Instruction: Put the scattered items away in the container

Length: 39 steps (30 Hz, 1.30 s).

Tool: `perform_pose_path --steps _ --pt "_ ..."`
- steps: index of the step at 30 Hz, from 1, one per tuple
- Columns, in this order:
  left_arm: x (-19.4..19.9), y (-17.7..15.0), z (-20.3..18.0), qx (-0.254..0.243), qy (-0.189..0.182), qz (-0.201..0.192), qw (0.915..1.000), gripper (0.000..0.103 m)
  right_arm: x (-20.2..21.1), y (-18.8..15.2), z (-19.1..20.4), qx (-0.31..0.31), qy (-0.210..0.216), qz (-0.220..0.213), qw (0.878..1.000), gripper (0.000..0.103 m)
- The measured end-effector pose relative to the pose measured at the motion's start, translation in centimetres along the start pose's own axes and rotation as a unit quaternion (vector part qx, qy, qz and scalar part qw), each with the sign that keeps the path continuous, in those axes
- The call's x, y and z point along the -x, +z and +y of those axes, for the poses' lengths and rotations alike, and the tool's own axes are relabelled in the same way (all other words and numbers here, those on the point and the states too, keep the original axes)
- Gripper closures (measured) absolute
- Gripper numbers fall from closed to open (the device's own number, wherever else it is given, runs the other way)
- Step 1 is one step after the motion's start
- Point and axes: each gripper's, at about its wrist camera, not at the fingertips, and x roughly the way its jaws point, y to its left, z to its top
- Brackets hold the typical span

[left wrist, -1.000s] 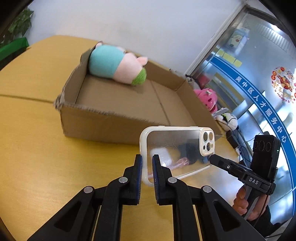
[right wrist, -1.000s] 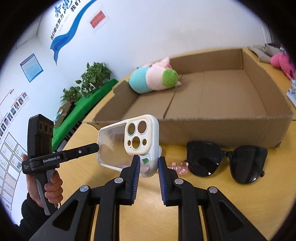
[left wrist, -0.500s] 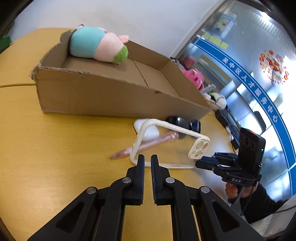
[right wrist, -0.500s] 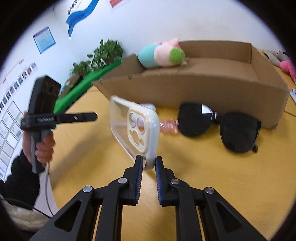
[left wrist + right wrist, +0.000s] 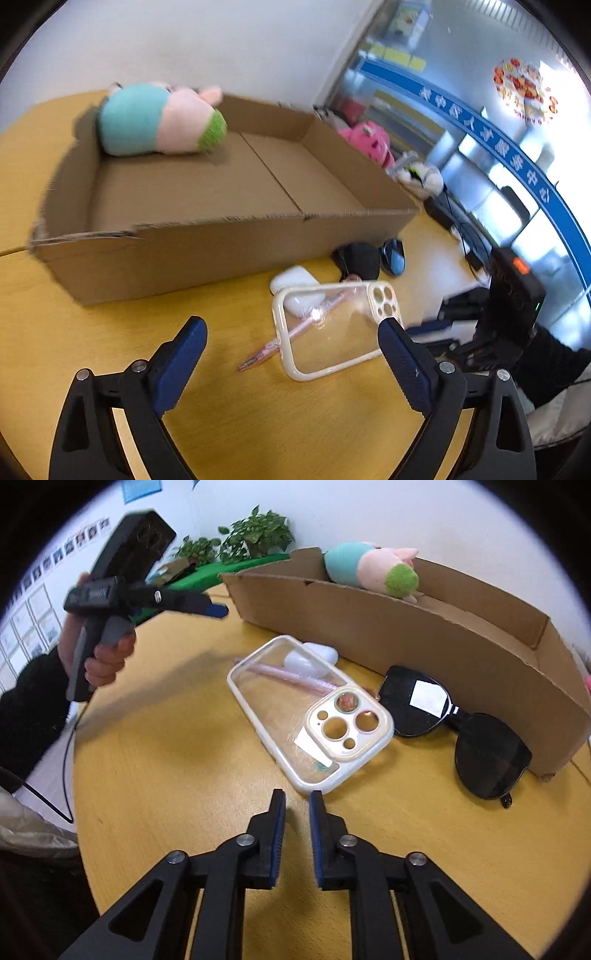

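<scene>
My clear phone case (image 5: 295, 716) with cream rim lying flat over my pink pen (image 5: 273, 343) and white earbud case (image 5: 291, 280), black sunglasses (image 5: 458, 731) open beside my cardboard box (image 5: 207, 251), plush pig (image 5: 162, 120) inside its far corner

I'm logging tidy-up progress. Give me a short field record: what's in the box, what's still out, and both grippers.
in box: plush pig in cardboard box
on table: clear phone case lying over pink pen; white earbud case; black sunglasses
left gripper: opening wide, nothing gripped
right gripper: opening, empty, just short of the phone case
</scene>
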Motion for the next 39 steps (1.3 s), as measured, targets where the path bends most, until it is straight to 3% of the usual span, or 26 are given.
perform_pose_path --steps 2,3,8,9,10,12,13,14,16,19,22,26,32,39 --pt "-1.5 0.2 0.1 -0.011 -0.012 0.026 0.9995 0.007 0.6 0.6 -1.2 -0.037 0.009 -0.008 0.999 0.031" --pt "-2.3 0.4 0.2 -0.011 -0.017 0.037 0.9991 0.007 0.8 0.9 -2.1 -0.059 0.012 -0.016 0.998 0.026" --pt "-4.6 0.8 0.1 -0.003 -0.053 0.056 0.997 0.009 -1.0 2.8 -5.5 -0.135 0.043 -0.013 0.99 0.026" --pt "-4.8 0.9 -0.1 -0.003 -0.062 0.061 0.9962 0.017 -1.6 3.0 -5.7 -0.137 0.043 -0.005 0.99 0.026" --pt "-5.0 0.9 -0.2 -0.003 -0.068 0.068 0.9953 0.029 -2.3 3.2 -5.5 -0.127 0.043 0.002 0.991 0.026" --pt "-5.2 1.0 -0.6 -0.009 -0.062 0.076 0.9951 0.043 -2.7 3.9 -4.6 -0.104 0.045 0.008 0.994 0.042" --pt "-5.3 0.9 -0.8 -0.012 -0.058 0.078 0.9952 0.045 -2.8 4.0 -4.4 -0.096 0.047 0.012 0.994 0.051" --pt "-5.2 0.8 -0.9 -0.013 -0.051 0.078 0.9955 0.045 -2.9 4.2 -4.2 -0.094 0.047 0.013 0.994 0.051" --pt "-4.9 0.6 -0.8 -0.008 -0.047 0.077 0.9959 0.056 -2.9 4.4 -4.3 -0.092 0.051 0.015 0.994 0.051" --pt "-3.2 0.6 -0.9 -0.004 -0.07 0.051 0.9962 0.069 -1.9 4.5 -3.8 -0.065 0.042 0.007 0.997 0.053" --pt "-0.5 0.3 -2.3 -0.049 -0.078 0.024 0.9954 0.07 0.5 4.7 -2.6 -0.005 0.019 -0.028 0.999 0.068" --pt "1.1 -1.6 -4.6 -0.121 -0.08 0.027 0.989 0.069 2.1 3.9 0.9 0.133 -0.031 -0.037 0.99 0.071" --pt "1.7 -3.7 -6.3 -0.181 -0.066 0.045 0.9802 0.064 2.8 1.7 3.6 0.238 -0.029 -0.024 0.97 0.08" --pt "1.2 -6.1 -10.2 -0.289 -0.046 0.079 0.9529 0.071 2.2 0.6 5.1 0.315 -0.034 0.033 0.948 0.079"
